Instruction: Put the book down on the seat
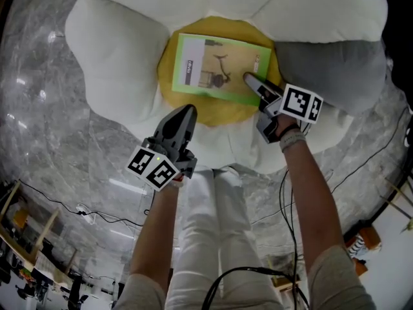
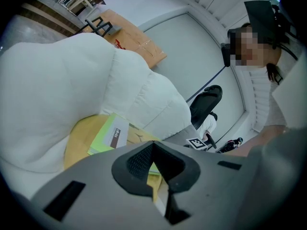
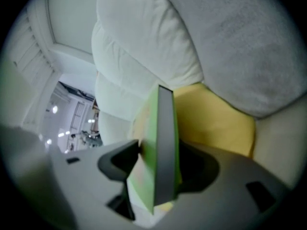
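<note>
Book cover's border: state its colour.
Light green; the book shows it best in the head view.

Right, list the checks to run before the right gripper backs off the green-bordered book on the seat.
1. Green-bordered book flat on the yellow centre of the white flower-shaped seat: ok.
2. Right gripper grip released: ok, a gap shows on one side of the book.
3. Right gripper clear of the book: not ok, its edge sits between the jaws.
4. Left gripper clear of the book: ok, shut, empty.
</note>
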`<state>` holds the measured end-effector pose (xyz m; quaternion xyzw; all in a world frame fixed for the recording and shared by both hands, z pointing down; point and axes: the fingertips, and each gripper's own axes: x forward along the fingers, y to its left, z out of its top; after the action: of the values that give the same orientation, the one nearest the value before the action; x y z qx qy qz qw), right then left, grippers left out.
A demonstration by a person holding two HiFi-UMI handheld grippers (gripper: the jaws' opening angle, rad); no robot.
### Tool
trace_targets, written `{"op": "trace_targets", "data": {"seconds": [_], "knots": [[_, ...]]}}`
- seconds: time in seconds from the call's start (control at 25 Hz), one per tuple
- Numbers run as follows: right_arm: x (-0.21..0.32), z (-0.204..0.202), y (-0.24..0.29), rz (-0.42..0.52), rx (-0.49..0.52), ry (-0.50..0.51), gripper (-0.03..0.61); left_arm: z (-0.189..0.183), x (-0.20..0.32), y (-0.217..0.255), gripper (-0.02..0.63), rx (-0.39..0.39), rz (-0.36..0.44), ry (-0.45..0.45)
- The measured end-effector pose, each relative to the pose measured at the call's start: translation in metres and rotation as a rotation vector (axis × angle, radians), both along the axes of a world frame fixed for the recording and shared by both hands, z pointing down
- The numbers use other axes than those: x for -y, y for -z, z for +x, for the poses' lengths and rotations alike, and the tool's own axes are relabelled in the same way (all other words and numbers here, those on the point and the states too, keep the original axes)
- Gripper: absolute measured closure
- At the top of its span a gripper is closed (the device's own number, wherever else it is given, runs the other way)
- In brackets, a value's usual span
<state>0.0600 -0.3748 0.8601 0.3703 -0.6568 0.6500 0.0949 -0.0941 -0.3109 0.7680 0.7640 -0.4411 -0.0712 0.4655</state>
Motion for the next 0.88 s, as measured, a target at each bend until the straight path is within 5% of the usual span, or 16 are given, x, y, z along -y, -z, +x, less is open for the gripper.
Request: {"op": "trace_targets", "data": {"seconds": [0.36, 0.88], "knots": [[0.004, 0.011, -0.017, 0.03, -0.28, 0.138, 0.31, -0.001, 0.002, 0.004, 0.591, -0.05, 0.002, 0.024], [0.002, 0.017, -0.017, 0.035, -0.305, 0.102, 0.264, -0.004, 0.0, 0.005, 0.591, -0.043, 0.008, 0.017]]}}
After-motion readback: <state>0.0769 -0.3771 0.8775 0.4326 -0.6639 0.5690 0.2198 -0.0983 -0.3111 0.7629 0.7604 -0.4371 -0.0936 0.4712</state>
